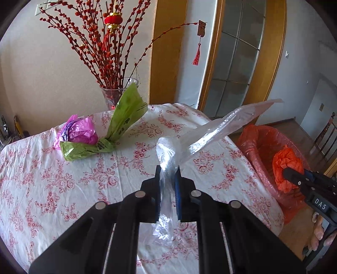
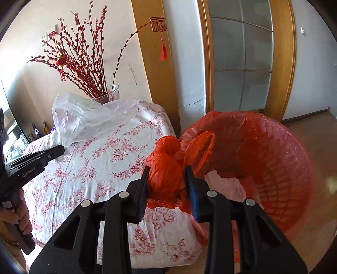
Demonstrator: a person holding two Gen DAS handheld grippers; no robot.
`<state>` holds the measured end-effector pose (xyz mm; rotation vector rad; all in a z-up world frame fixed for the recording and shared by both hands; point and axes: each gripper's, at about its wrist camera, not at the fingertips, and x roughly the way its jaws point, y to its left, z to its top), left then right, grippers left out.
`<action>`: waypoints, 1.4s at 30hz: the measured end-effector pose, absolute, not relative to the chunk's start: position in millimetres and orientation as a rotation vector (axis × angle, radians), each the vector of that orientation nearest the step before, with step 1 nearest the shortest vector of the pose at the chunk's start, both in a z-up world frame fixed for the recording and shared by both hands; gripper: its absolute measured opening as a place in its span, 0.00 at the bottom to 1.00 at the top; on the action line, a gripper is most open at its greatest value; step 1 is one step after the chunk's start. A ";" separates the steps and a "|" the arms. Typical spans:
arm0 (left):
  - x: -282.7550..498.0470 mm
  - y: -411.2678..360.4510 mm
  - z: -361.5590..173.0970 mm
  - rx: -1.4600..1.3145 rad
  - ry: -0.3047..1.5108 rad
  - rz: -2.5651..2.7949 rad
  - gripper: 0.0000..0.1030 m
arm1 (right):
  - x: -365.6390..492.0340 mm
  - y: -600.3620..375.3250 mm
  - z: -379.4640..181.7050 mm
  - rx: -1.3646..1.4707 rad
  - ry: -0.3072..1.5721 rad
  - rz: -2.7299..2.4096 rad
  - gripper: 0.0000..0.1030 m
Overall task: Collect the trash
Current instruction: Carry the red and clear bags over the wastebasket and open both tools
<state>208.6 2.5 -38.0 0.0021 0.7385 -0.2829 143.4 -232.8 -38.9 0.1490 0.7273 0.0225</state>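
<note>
A surface (image 1: 52, 189) covered with a white cloth printed in red flowers fills the left and middle of the room. At its far left lies a crumpled pink bag (image 1: 81, 131), touching a knotted green bag (image 1: 118, 130) just to its right, whose loose end stands up. Behind them, at the back edge by the wall, stands a glass vase (image 1: 114, 96) of red-budded branches (image 1: 99, 48) hung with a small red lantern (image 1: 113, 20).

Nearer the front, the left gripper (image 1: 167, 175) is closed almost fully on a clear plastic bag (image 1: 212, 128). The thin film is pinched between its two pads, and the rest of the bag trails up and to the right above the cloth.

To the right of the surface, just beside its edge, stands a waste basket (image 2: 273, 168) lined with a red bag (image 2: 242, 126). Some pale crumpled paper (image 2: 223, 183) lies inside it. The right gripper (image 2: 167, 168) is clamped on a bunched orange bag (image 2: 166, 175), its jaws partly apart around the bundle, held over the corner of the surface at the basket's near rim. A hand (image 2: 16, 215) grips the handle of the left gripper at the left edge of the right wrist view.

Behind the basket is a wood-framed door (image 2: 242, 63) with frosted glass panes.
</note>
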 end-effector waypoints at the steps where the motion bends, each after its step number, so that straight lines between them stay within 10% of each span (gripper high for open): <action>1: 207.6 -1.5 -36.5 0.002 0.736 -0.288 0.12 | 141.7 -236.4 -37.4 0.152 0.724 0.017 0.33; 42: 183.4 -161.7 -40.3 -0.022 0.771 -0.495 0.12 | 92.7 -361.4 -25.6 0.305 0.625 -0.202 0.33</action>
